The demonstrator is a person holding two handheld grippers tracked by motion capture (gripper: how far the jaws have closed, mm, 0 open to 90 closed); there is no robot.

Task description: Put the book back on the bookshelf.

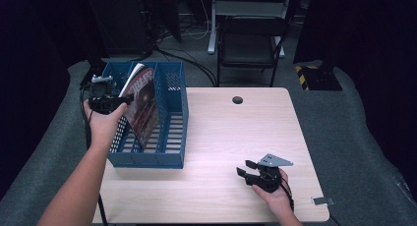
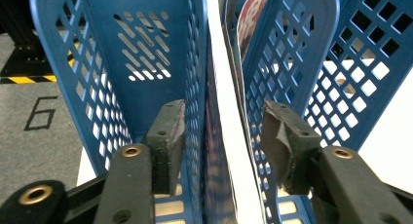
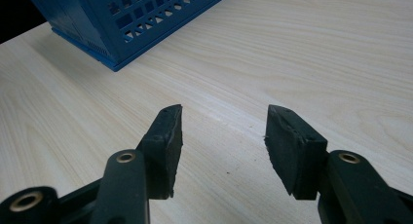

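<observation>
**A:** Pale wood surface [image 1: 231, 137] in a dark room, seen from the high view. What's on it?

**B:** A blue rack [image 1: 173, 159] at about nine o'clock, with a magazine [image 1: 145, 108] standing tilted in one of its slots. The left gripper [image 1: 125, 100] is up at the magazine's top edge. The right gripper [image 1: 244, 168] rests low at five o'clock, well apart from the rack.

**A:** And the left gripper view?

**B:** Its jaws are spread on either side of the magazine [image 2: 229, 136], and one rack [image 2: 302, 73] divider also stands between them. Neither pad seems to press the pages, so the magazine looks to be standing on its own in its slot.

**A:** Right gripper view?

**B:** The right gripper [image 3: 224, 136] is spread too, nothing between its jaws, just bare surface [image 3: 316, 63], with the rack [image 3: 146, 19] corner at eleven o'clock.

**A:** So which step is this?

**B:** I'd judge it's either just before a pinch or just after letting go; I can't tell which. A next move calls for either closing squarely on the magazine alone, or lifting straight up so neither jaw snags the divider or tips the pages.
</observation>
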